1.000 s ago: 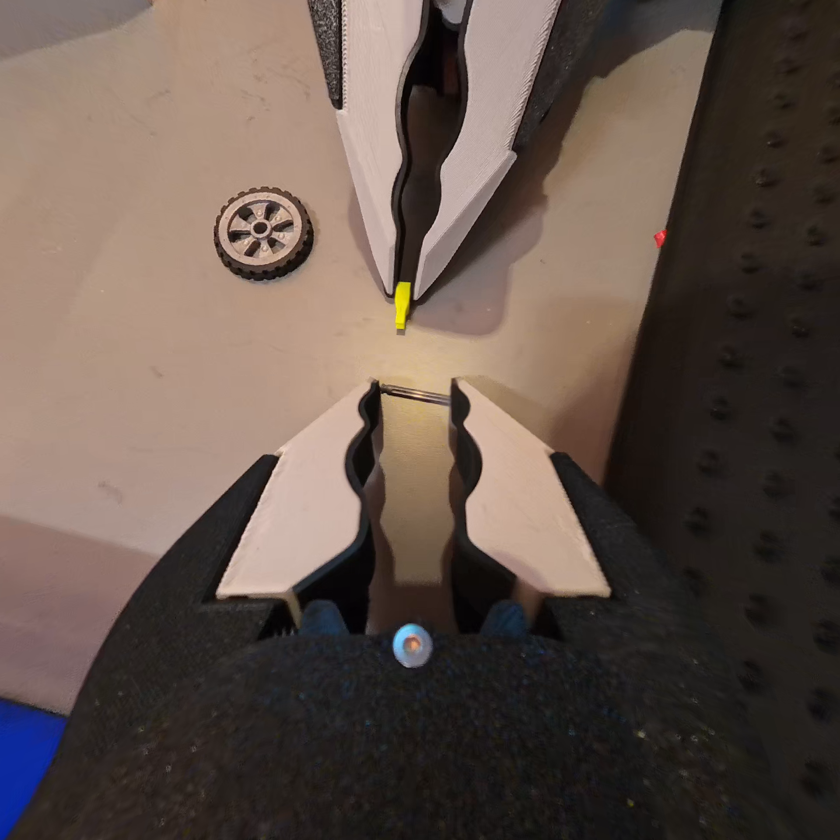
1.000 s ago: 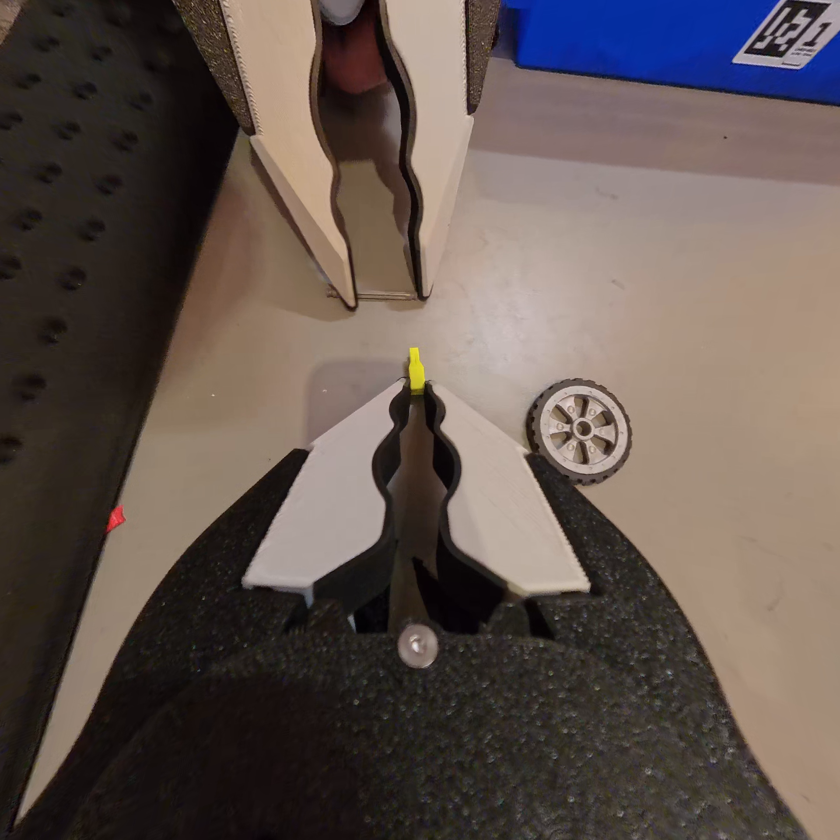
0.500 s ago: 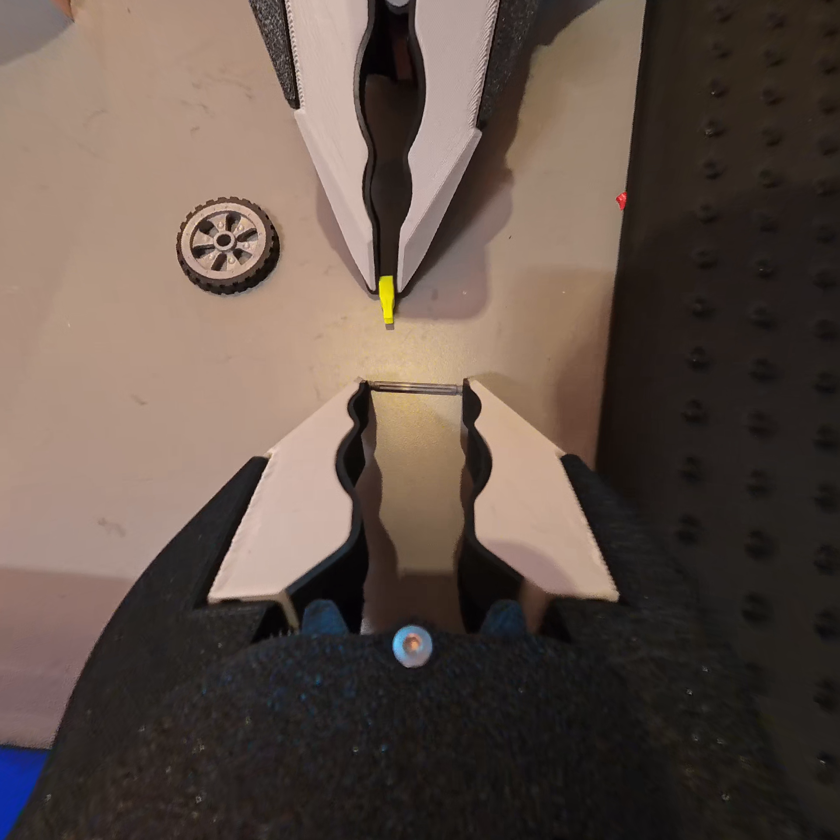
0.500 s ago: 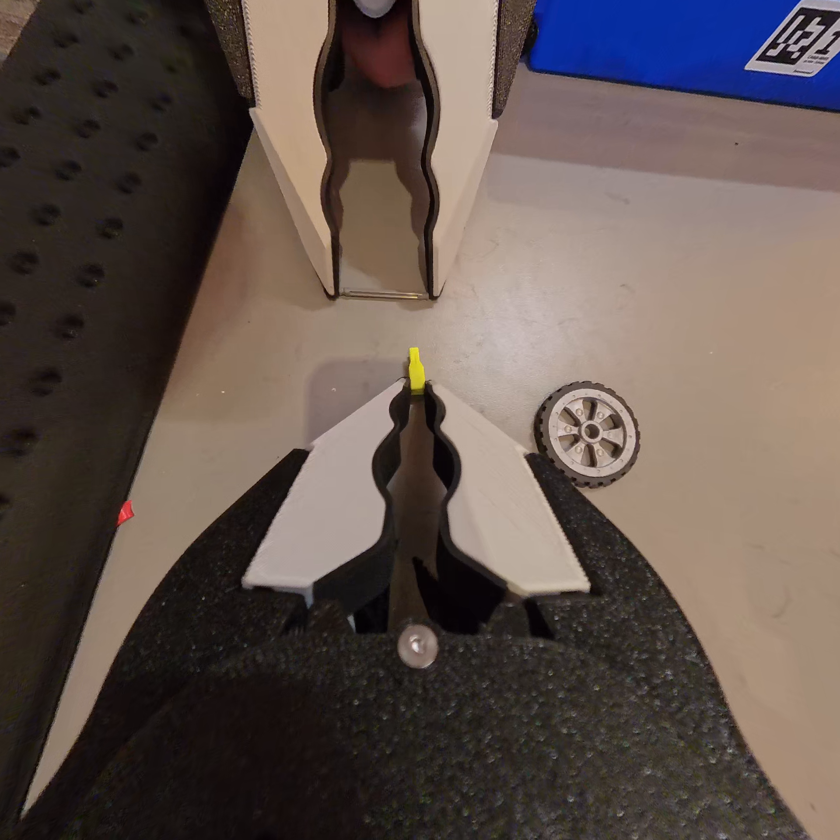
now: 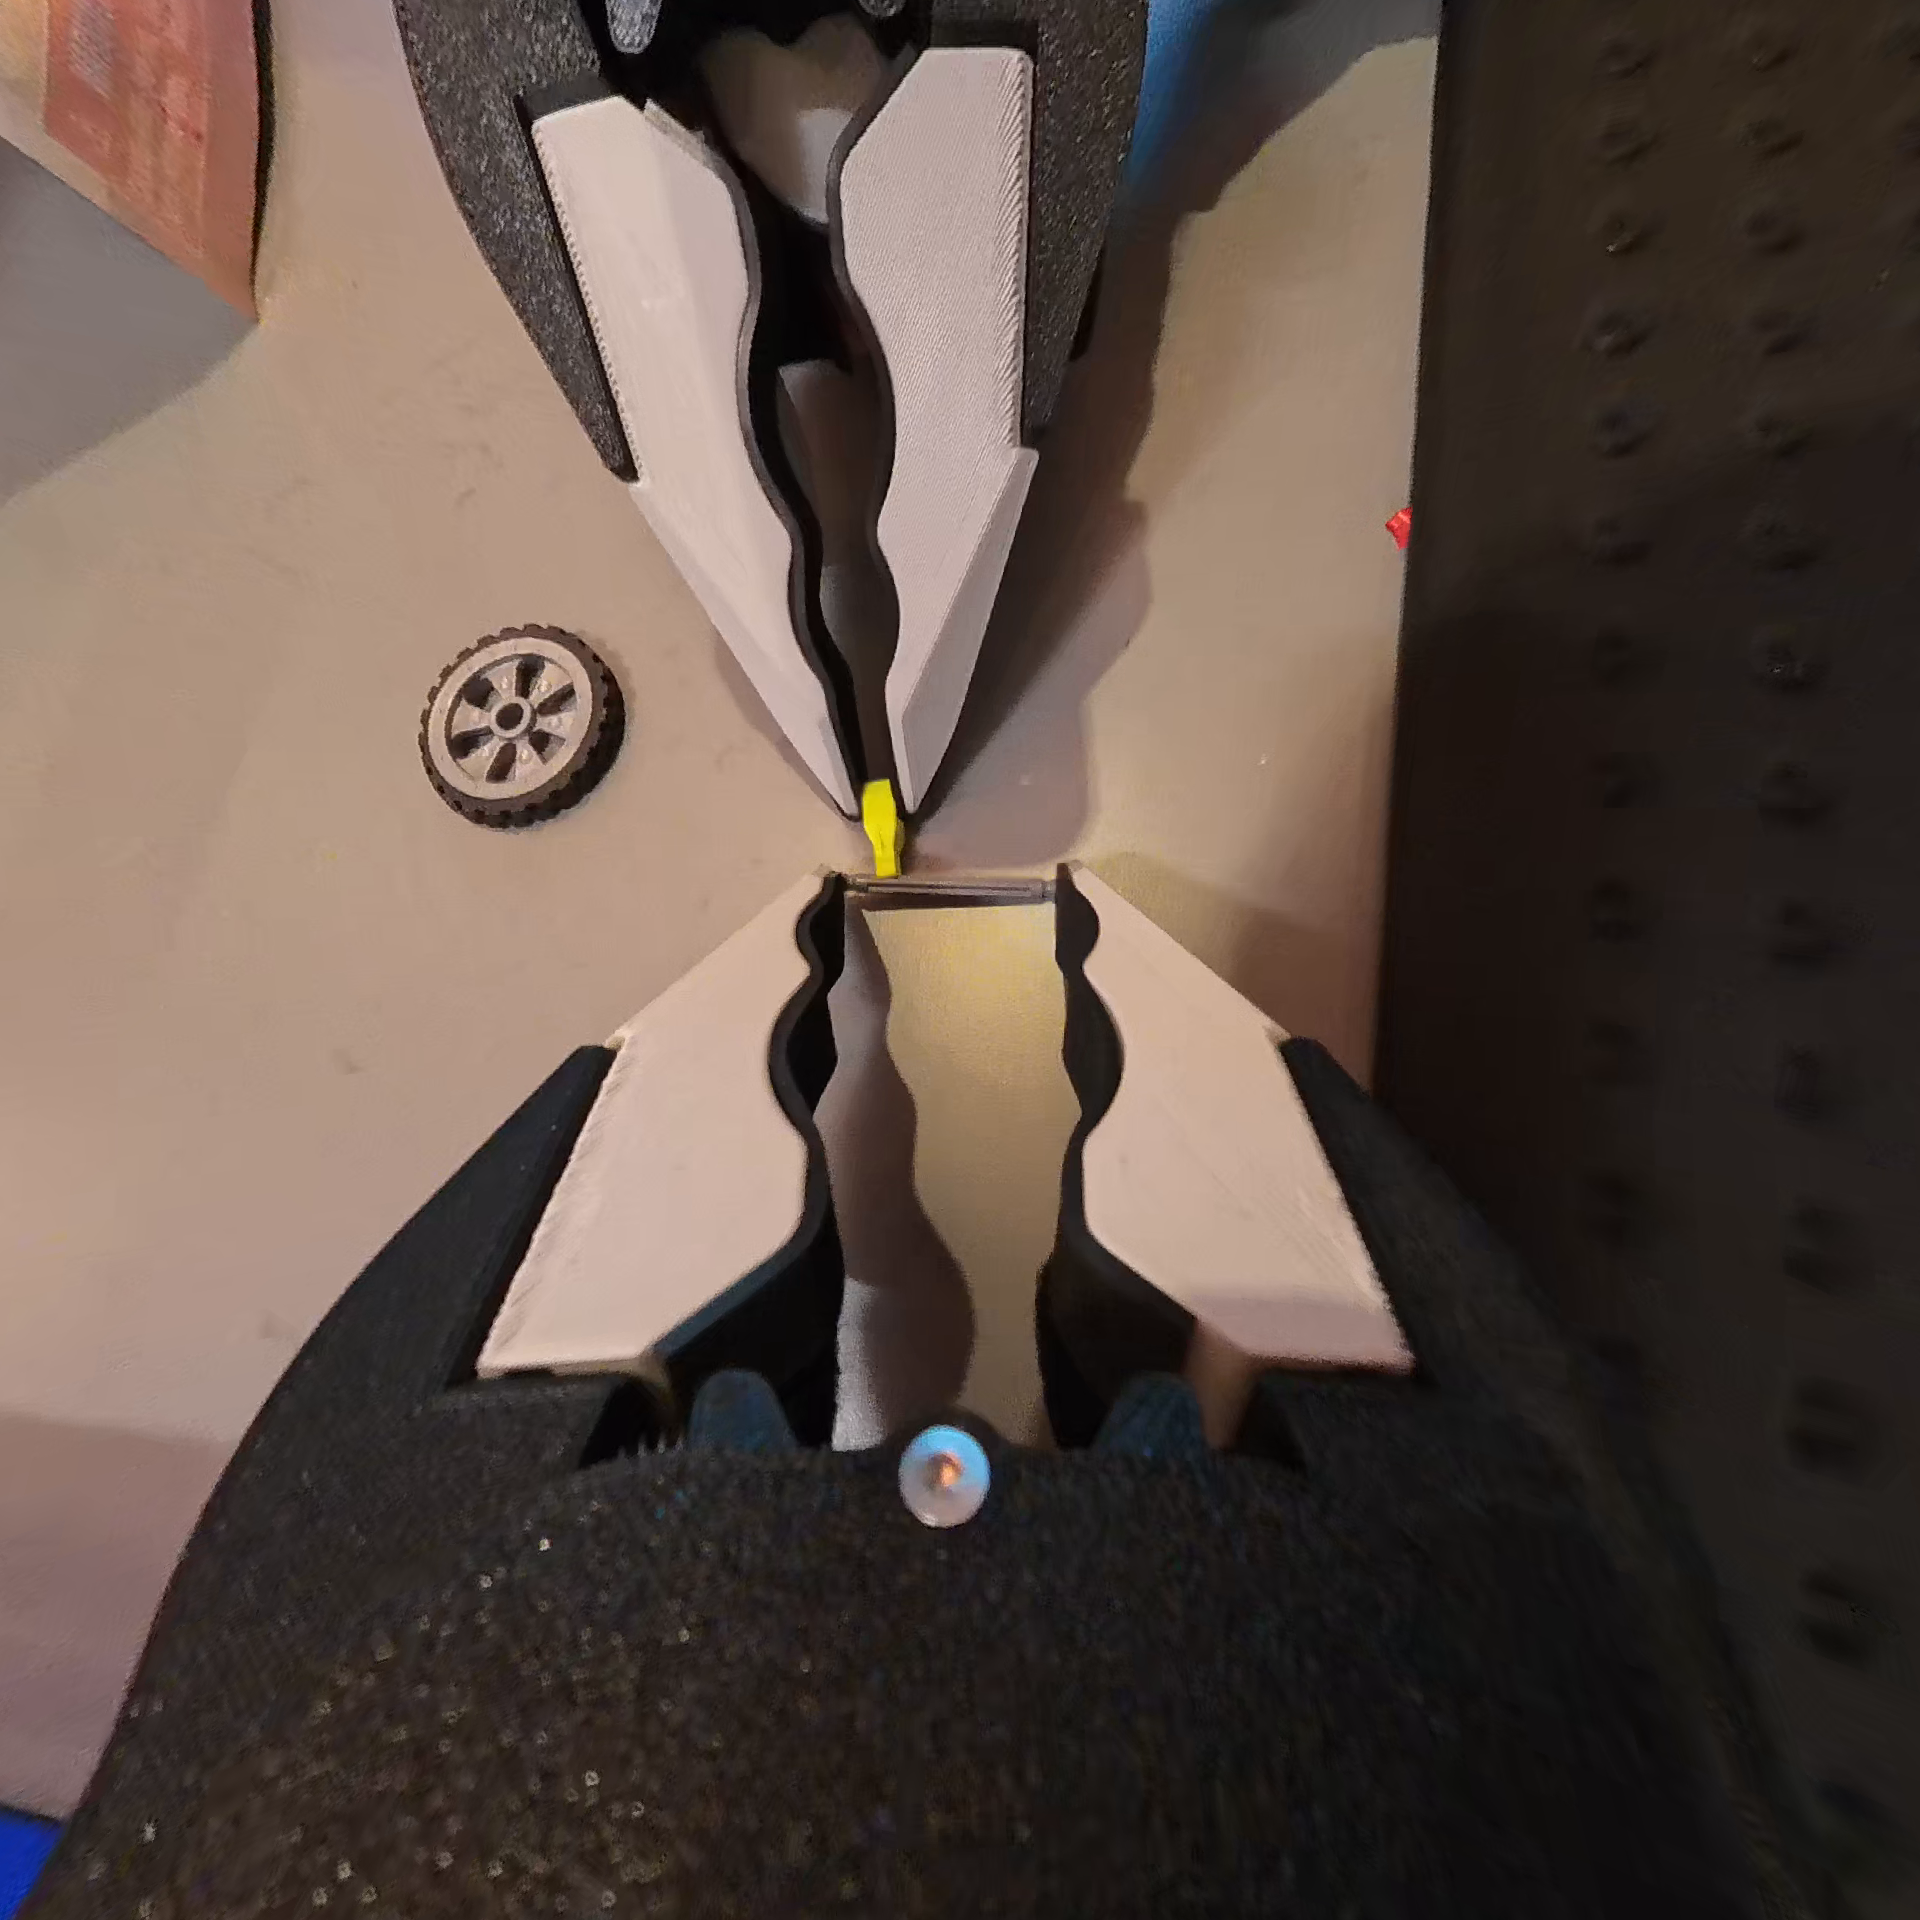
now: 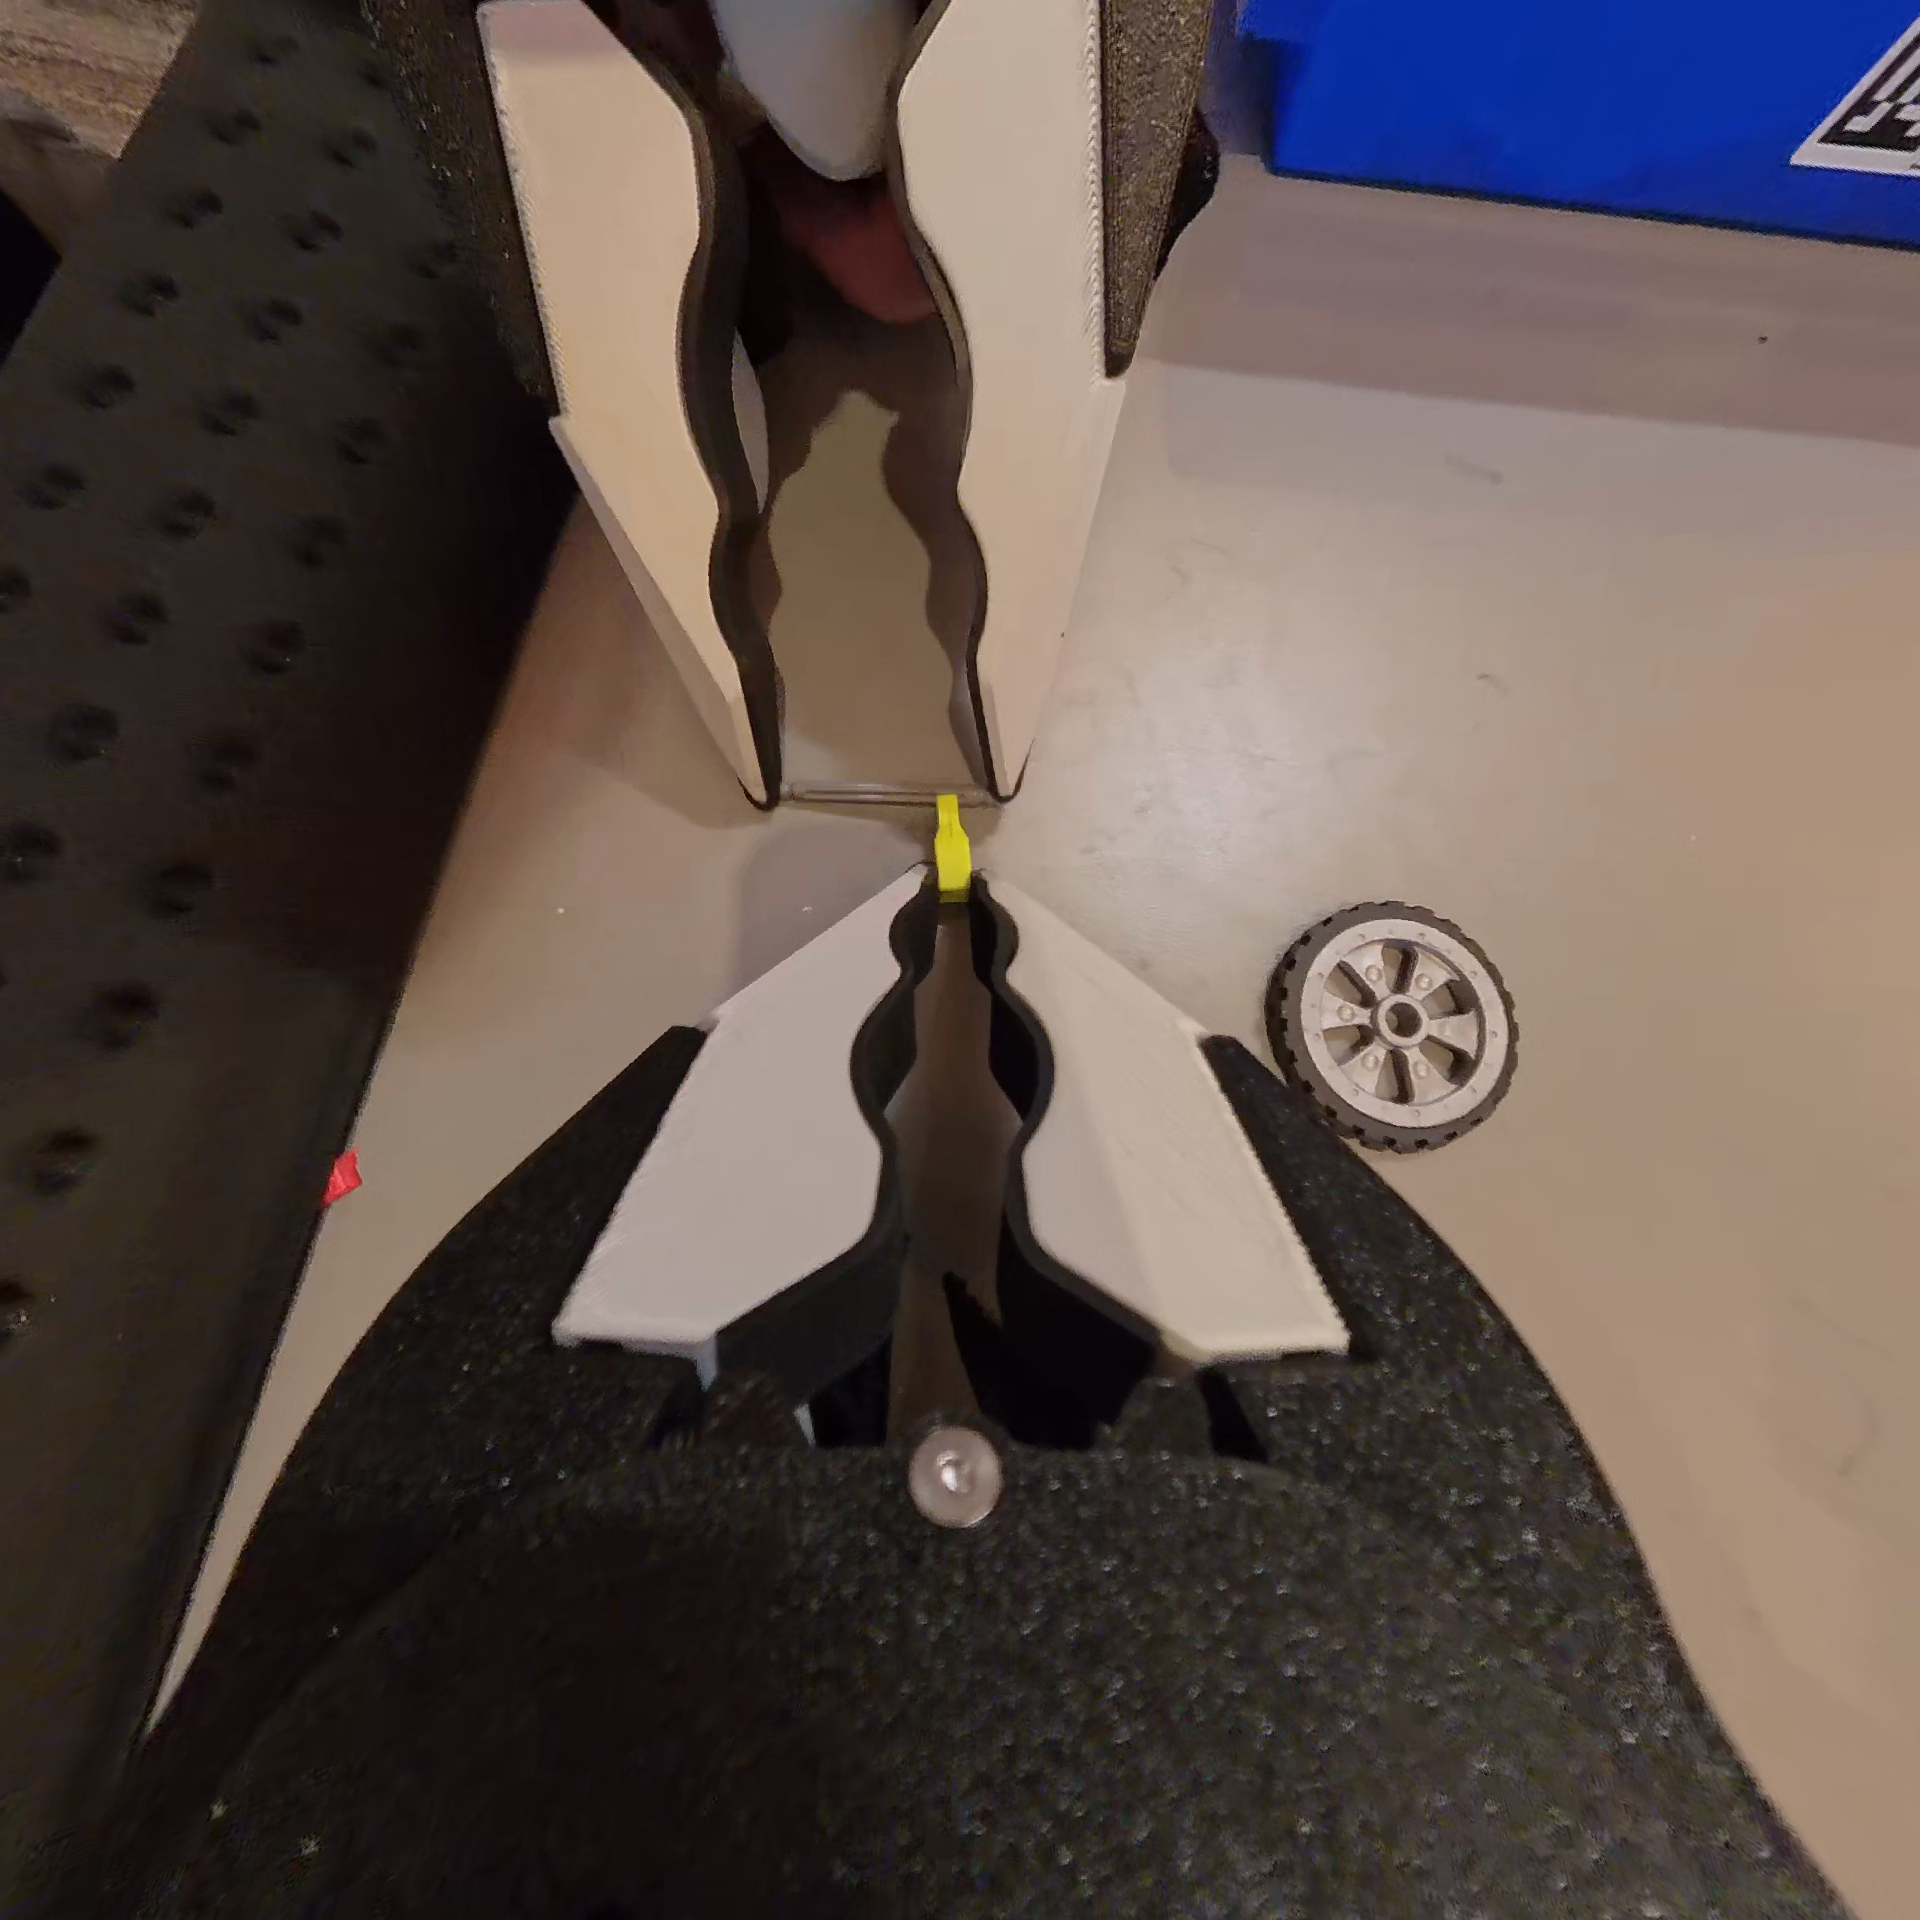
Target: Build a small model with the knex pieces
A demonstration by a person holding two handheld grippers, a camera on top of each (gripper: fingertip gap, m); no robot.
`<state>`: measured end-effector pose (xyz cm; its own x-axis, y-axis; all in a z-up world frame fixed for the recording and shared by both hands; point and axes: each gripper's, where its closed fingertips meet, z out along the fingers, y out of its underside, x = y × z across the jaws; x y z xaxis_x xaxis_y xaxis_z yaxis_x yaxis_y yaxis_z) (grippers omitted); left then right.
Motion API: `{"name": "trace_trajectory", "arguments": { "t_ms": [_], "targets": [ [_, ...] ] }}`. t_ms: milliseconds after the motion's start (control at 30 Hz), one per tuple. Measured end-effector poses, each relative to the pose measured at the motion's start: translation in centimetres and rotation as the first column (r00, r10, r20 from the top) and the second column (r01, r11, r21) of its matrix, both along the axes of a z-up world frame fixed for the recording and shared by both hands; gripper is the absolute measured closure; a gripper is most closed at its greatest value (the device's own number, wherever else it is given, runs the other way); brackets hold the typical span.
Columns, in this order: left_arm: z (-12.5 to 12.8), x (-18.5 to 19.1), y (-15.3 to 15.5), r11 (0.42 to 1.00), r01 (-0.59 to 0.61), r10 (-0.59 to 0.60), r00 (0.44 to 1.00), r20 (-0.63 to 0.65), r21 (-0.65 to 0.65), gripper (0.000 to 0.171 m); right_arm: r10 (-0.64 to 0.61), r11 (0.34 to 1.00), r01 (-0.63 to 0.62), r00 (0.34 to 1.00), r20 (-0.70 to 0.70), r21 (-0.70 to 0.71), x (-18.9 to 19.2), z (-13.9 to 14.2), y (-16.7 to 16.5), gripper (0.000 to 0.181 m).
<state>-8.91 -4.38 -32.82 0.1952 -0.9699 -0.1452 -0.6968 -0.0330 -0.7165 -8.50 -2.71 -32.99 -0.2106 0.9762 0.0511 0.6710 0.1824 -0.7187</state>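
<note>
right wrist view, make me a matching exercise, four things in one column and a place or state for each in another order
Things:
1. small yellow plastic clip
2. thin metal rod
3. grey spoked toy wheel with black tyre
4. blue box

Places or states:
A. lying flat on the beige table, free of both grippers
B. spanning the left gripper fingers
C. pinched at the right gripper fingertips
D. at the table's far edge, top right

Pairs: 1-C, 2-B, 3-A, 4-D
</note>
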Motion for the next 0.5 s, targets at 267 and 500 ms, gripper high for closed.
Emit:
{"name": "trace_trajectory", "arguments": {
  "t_ms": [267,500],
  "targets": [
    [-0.05,0.35,0.1,0.997,-0.083,0.083,0.997,0.001,-0.004,0.134,0.061,0.998,-0.061,0.998,0.0,0.014,-0.02,0.02,-0.2,0.177],
    [-0.14,0.27,0.07,0.994,-0.107,0.107,0.994,0.006,-0.021,0.134,0.112,0.993,-0.113,0.993,0.021,0.023,-0.39,0.1,-0.44,0.177]
  ]
}}
